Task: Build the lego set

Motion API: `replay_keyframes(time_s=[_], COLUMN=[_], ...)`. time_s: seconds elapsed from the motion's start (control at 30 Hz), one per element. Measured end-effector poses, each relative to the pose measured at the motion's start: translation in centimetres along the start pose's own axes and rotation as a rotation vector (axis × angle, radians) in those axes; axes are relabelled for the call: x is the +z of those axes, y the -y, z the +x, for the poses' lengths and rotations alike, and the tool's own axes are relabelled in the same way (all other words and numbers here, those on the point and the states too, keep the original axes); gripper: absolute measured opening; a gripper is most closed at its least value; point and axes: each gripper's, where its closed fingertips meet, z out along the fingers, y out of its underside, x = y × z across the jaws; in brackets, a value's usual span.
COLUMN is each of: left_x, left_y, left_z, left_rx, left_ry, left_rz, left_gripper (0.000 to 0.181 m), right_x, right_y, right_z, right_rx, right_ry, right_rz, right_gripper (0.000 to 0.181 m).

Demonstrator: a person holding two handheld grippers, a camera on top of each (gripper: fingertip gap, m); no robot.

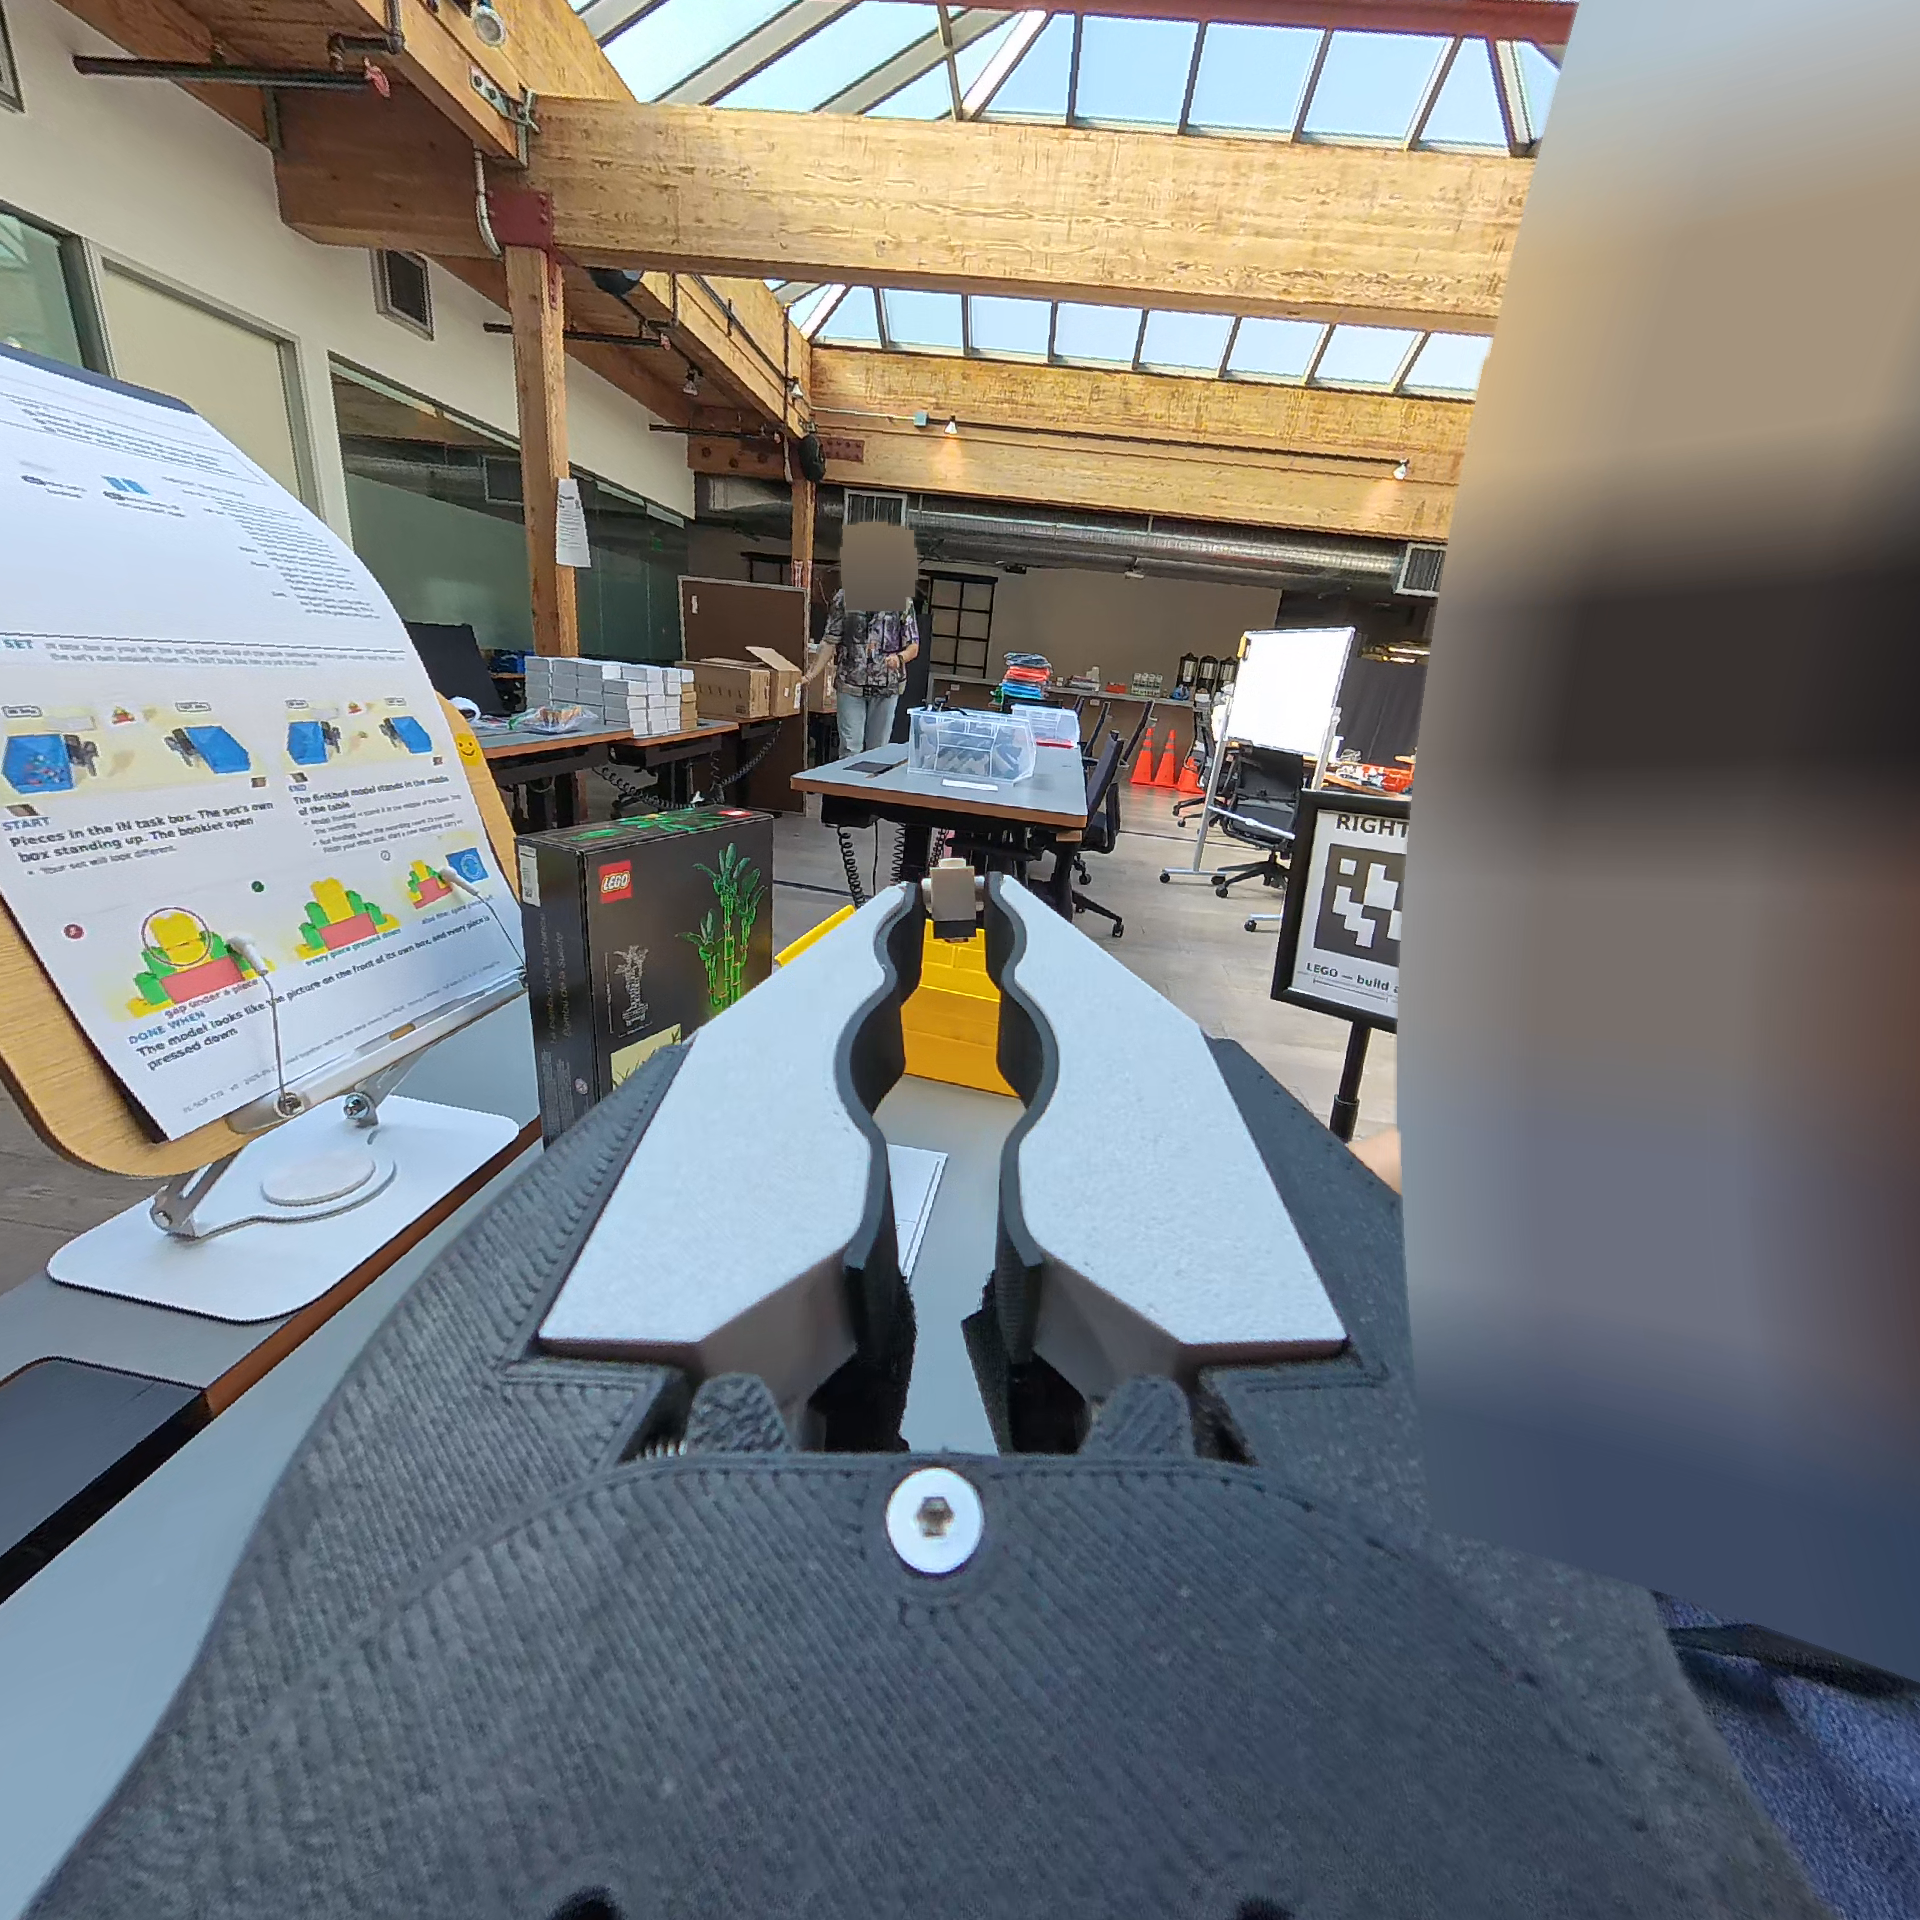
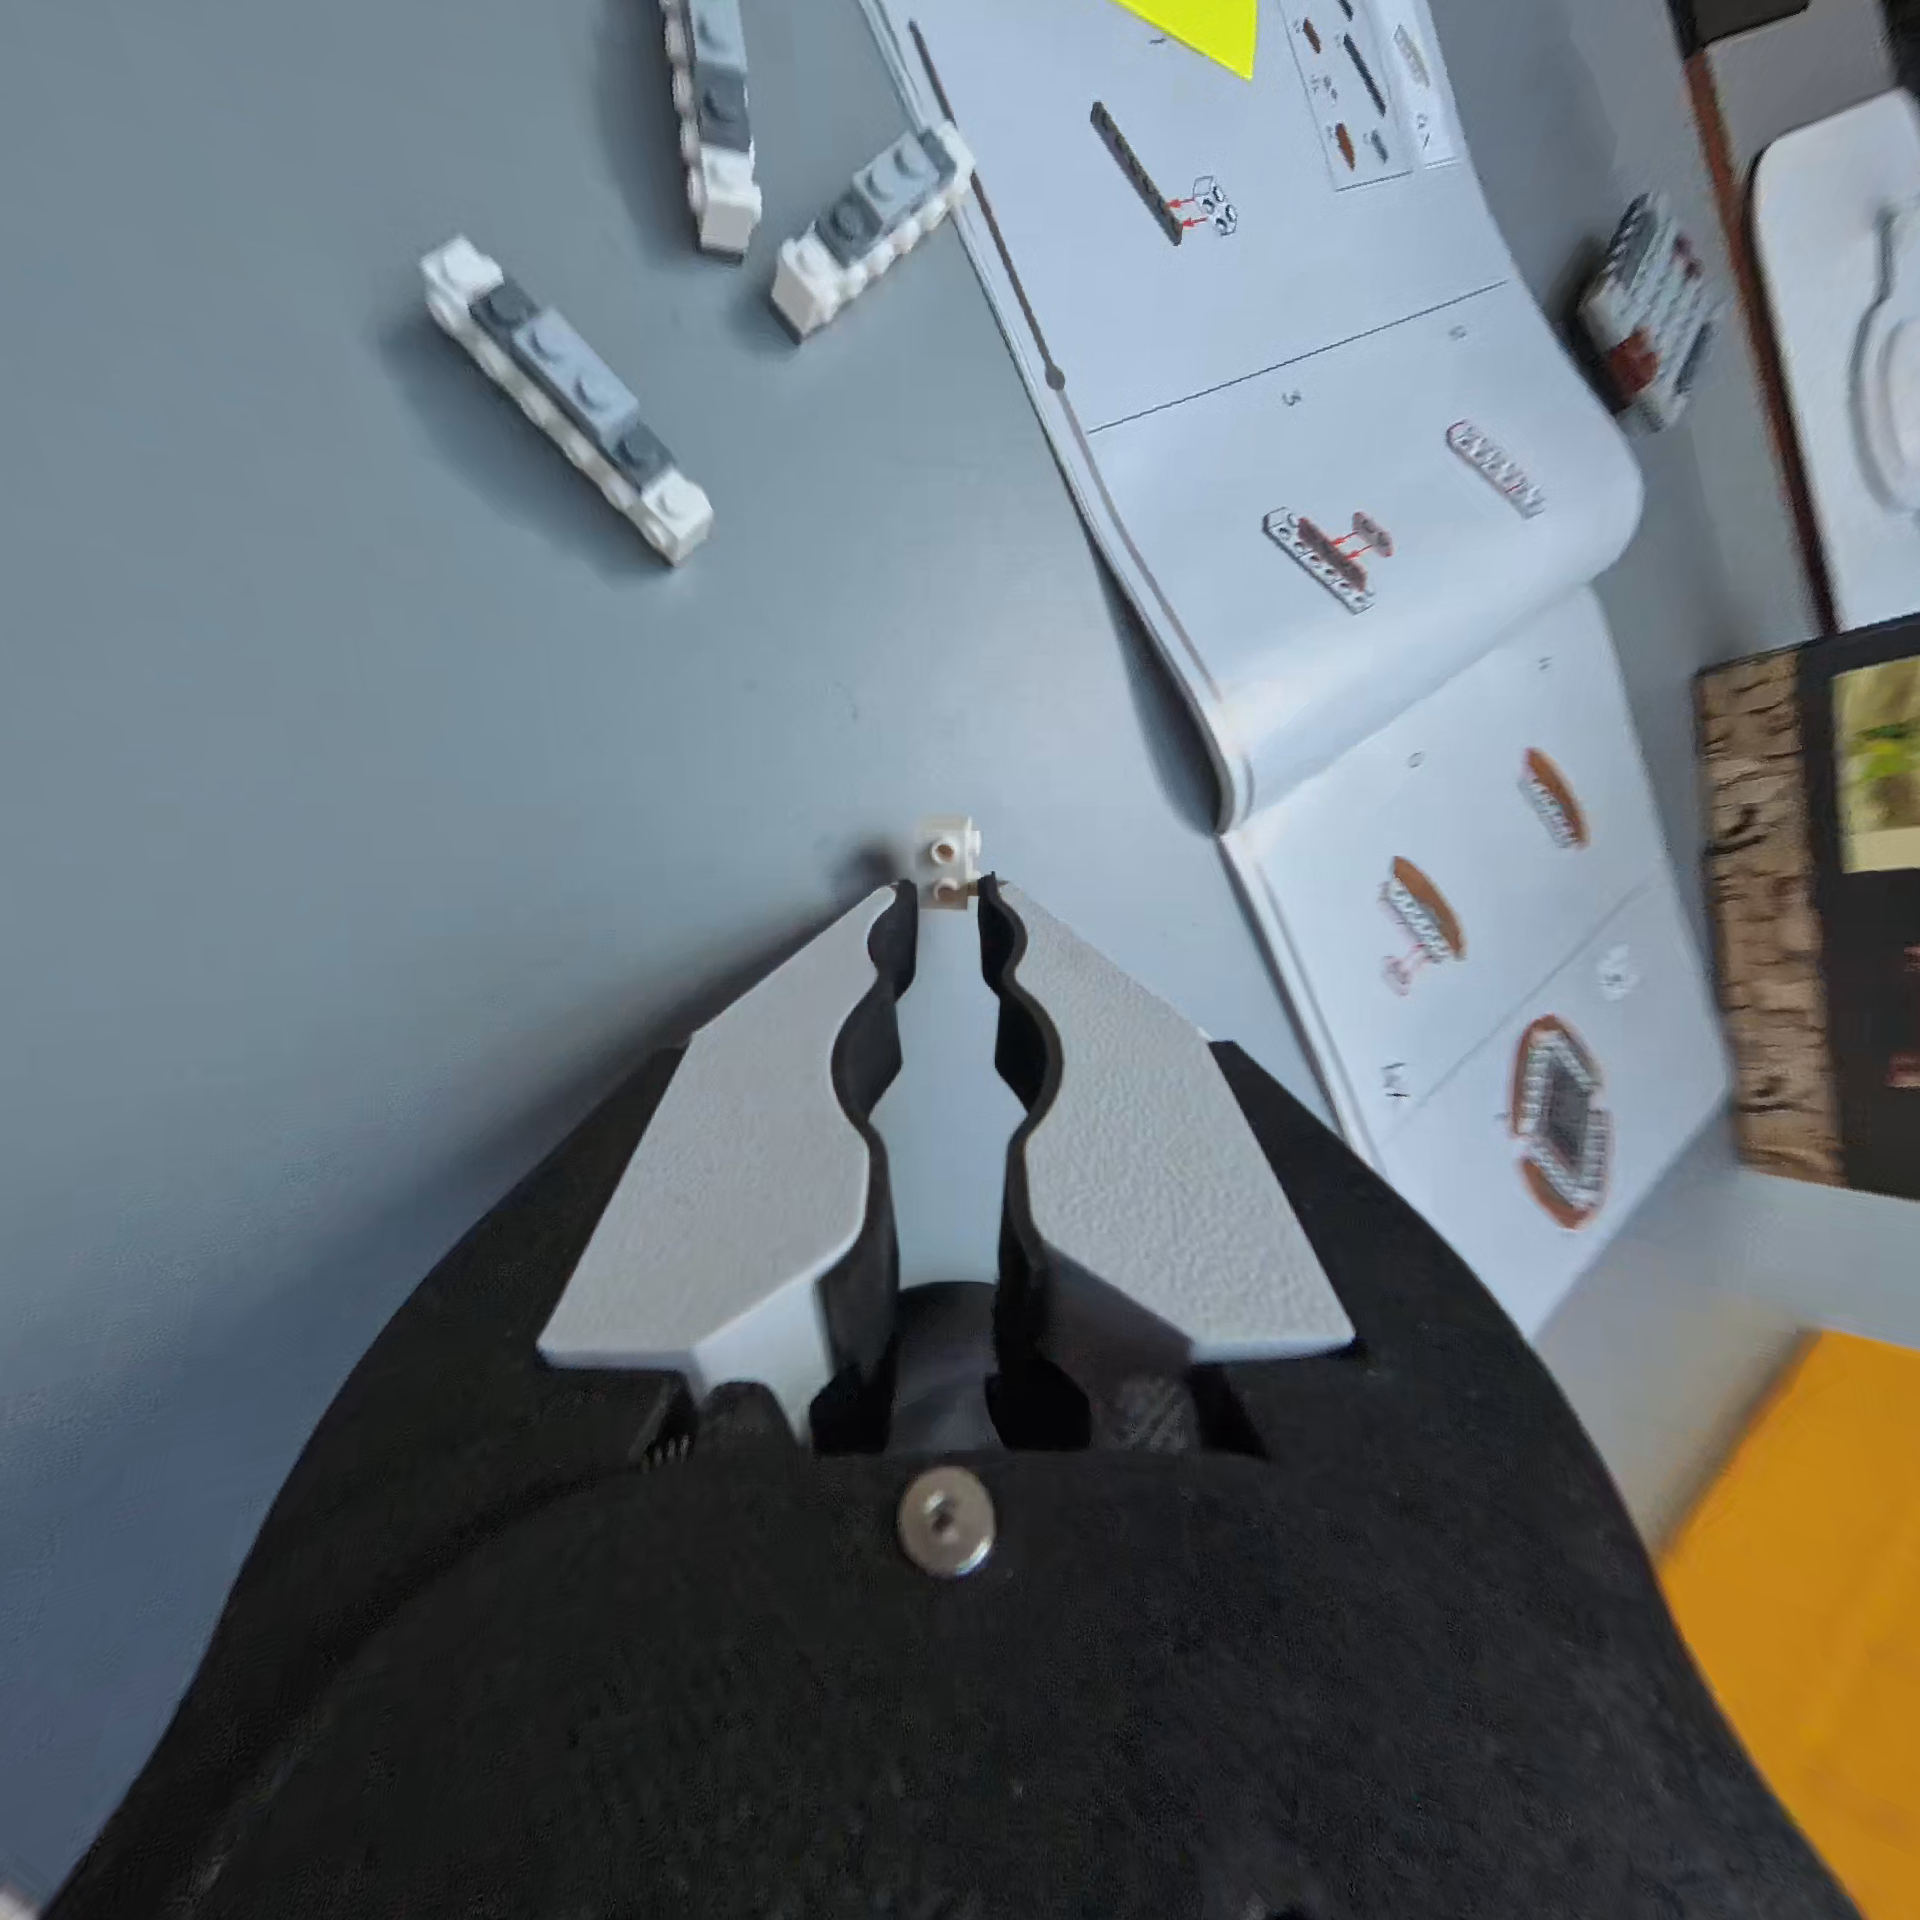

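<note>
My left gripper is shut on a small piece, white on top and dark grey below, and holds it level, facing out over the table. My right gripper is shut on a small white brick with side studs, pointing down at the grey table. Three built strips of white and grey bricks lie on the table: one at the left, one at the top, one by the booklet. The open instruction booklet lies to the right.
A small white, grey and dark red sub-assembly lies beyond the booklet. The set's black box stands on the table with a yellow bin beside it. An instruction sheet on a stand is at the left. A marker sign stands at the right. My hands' fingertips stand some 40 cm from each other.
</note>
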Motion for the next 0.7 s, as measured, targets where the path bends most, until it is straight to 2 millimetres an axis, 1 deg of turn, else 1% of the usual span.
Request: replay_keyframes(time_s=[0.03, 0.1, 0.17, 0.27, 0.5, 0.6, 0.7], left_x=[0.0, 0.1, 0.1, 0.1, 0.0, -0.1, -0.1], left_y=[0.0, 0.0, 0.0, 0.0, 0.1, 0.1, 0.2], left_z=[0.0, 0.1, 0.1, 0.2, 0.2, 0.2, 0.2], left_rx=[0.000, 0.000, 0.003, 0.006, 0.002, 0.002, 0.001], left_ry=[0.000, -0.002, -0.001, -0.002, -0.003, -0.003, -0.003], left_rz=[0.000, 0.000, -0.004, -0.004, 0.005, 0.006, 0.008], left_gripper=[0.009, 0.009, 0.009, 0.009, 0.009, 0.009, 0.009], right_x=[0.0, 0.0, -0.1, -0.1, -0.2, -0.4, -0.8], right_y=[-0.4, -0.4, -0.3, -0.7, -1.1, -1.2, -1.3], right_z=[0.4, 0.7, 0.5, 0.8, 0.1, -0.1, -0.3], right_rx=[-0.124, -0.312, -0.422, -0.549, -0.700, -0.732, -0.728], right_ry=[-0.065, -0.146, -0.172, -0.224, -0.255, -0.257, -0.246], right_rz=[-0.039, -0.071, -0.086, -0.138, -0.176, -0.179, -0.177], right_gripper=[0.011, 0.011, 0.011, 0.011, 0.012, 0.013, 0.017])
